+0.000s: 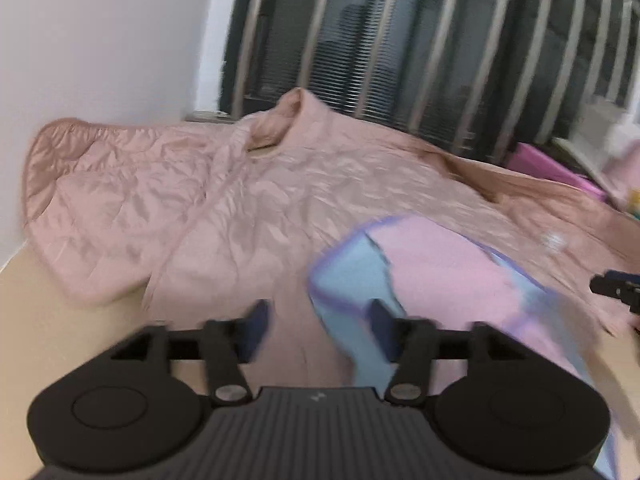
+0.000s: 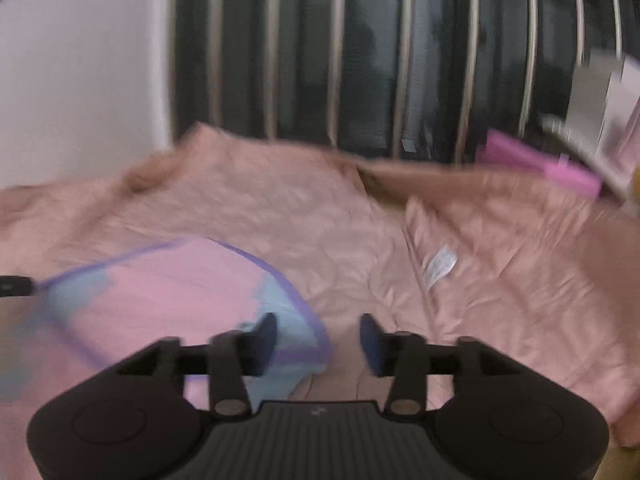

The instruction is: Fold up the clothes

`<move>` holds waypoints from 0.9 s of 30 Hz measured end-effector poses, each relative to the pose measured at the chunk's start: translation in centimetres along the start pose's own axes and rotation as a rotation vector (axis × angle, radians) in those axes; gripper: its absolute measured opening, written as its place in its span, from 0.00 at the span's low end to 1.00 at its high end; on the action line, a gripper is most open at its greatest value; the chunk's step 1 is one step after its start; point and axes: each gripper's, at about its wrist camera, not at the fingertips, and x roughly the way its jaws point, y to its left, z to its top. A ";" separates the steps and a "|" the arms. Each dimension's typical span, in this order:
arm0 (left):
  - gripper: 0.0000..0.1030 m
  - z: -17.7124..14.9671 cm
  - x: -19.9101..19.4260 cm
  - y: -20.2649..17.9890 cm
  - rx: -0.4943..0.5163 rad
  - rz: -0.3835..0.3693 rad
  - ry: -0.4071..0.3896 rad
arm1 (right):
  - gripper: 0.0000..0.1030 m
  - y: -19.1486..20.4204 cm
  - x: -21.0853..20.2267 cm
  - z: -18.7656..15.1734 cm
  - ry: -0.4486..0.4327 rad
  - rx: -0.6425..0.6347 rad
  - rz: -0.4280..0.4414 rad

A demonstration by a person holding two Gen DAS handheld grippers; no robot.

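Item 1, my left gripper (image 1: 318, 330): tilted downward over the near edge of the clothes, jaws apart, nothing pinched; the right-hand finger (image 1: 382, 326) overlaps the small garment's blue panel, though whether it touches I cannot tell.

Item 2, my right gripper (image 2: 318, 344): same downward tilt, jaws released, bare jacket fabric showing in the gap, the small garment's hem just beside its left-hand finger (image 2: 264, 340).

Item 3, pink quilted jacket (image 1: 248, 208): spread flat on the tan table (image 1: 44, 320), long axis across the left wrist view, collar raised toward the barred window (image 1: 400, 40), one sleeve reaching the wall side. White care label (image 2: 440, 266) showing on the right portion.

Item 4, small pink-and-blue garment with purple trim (image 1: 432, 272): lying on the jacket's near part, between both grippers.

Item 5, magenta object (image 2: 536, 156): far right, blurred.
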 end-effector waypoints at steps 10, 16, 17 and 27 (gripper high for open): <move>0.63 -8.5 -6.3 -2.6 0.051 -0.042 0.094 | 0.46 4.4 -10.7 -10.3 0.127 0.035 0.189; 0.66 -7.6 -5.5 -3.6 0.132 -0.032 0.038 | 0.46 7.0 -15.3 -13.2 0.109 -0.006 0.168; 0.67 -6.8 -4.8 -3.6 0.132 -0.022 0.035 | 0.46 7.0 -16.1 -13.4 0.094 -0.014 0.162; 0.73 4.0 7.2 -1.1 0.013 0.056 0.058 | 0.60 8.8 -18.4 -16.0 0.072 -0.044 0.196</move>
